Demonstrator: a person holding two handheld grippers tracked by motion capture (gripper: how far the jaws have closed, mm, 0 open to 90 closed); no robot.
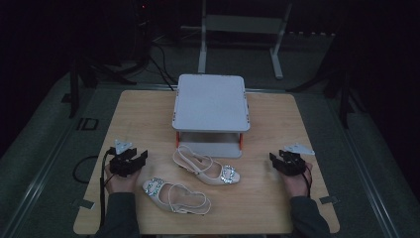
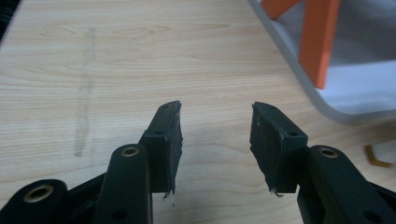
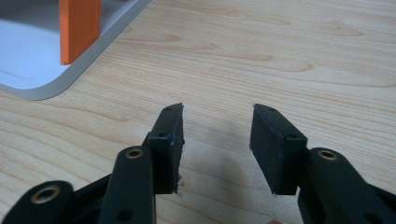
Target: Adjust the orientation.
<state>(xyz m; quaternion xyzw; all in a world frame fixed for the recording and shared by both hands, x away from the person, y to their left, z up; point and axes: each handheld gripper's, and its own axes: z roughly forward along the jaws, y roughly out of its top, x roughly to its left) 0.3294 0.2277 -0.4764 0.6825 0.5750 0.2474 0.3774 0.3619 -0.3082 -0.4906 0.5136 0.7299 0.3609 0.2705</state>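
Two cream slingback sandals with jewelled buckles lie on the wooden table [image 1: 277, 208] in front of a grey two-tier shoe rack [image 1: 211, 101] with orange posts: the near sandal [image 1: 176, 195] just right of the left gripper [image 1: 132, 159], the far sandal [image 1: 206, 166] between both grippers, close to the rack. Left gripper and right gripper [image 1: 282, 161] rest on the table with jaws apart, grasping nothing, each well clear of the shoes
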